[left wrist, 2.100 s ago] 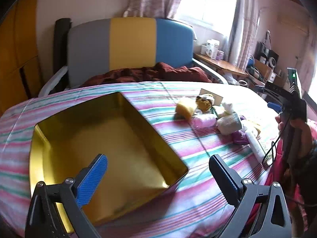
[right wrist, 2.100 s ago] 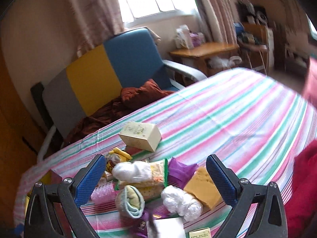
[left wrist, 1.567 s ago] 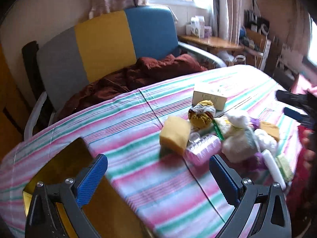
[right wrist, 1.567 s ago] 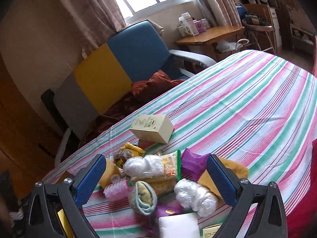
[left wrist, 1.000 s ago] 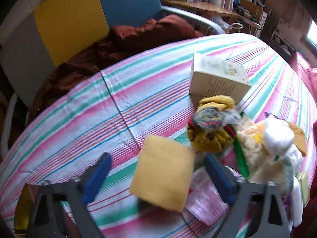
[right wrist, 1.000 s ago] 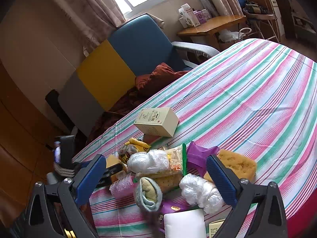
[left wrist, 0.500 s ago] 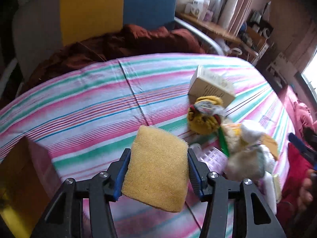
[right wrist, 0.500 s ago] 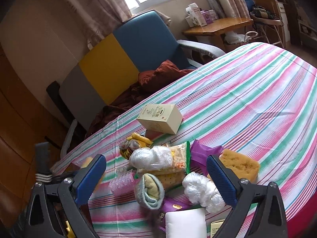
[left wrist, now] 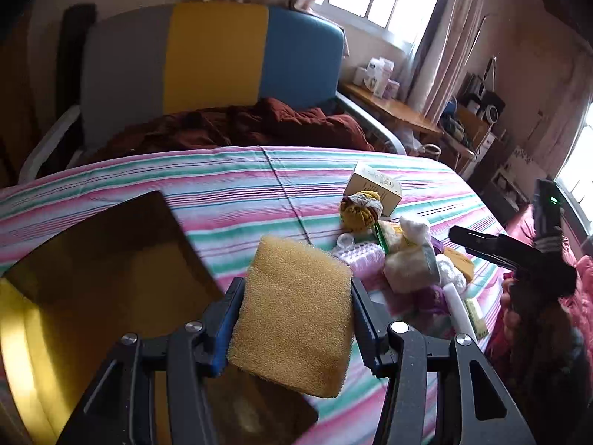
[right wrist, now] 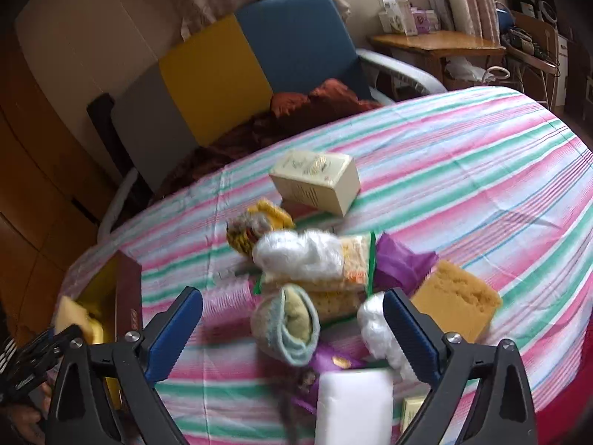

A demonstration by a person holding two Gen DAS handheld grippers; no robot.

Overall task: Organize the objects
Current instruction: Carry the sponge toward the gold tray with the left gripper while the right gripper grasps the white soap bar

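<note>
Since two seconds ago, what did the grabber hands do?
The left gripper went from the gold box to the pile, shut on the yellow sponge and carried it back over the box. The right gripper stayed open above the pile; the cream carton stayed put.

Striped table (right wrist: 463, 170) carries gold box (left wrist: 92, 296), cream carton (right wrist: 318, 181), clutter pile (right wrist: 315, 270)

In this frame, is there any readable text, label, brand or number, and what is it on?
No text can be read in either view.
Cream carton: gold emblem and small print, too blurred to read.
Gold-lined box: mark on its brown outer wall, too blurred.
Small yellow packet: print too small.
Cartons on the wooden side table: too far off.
</note>
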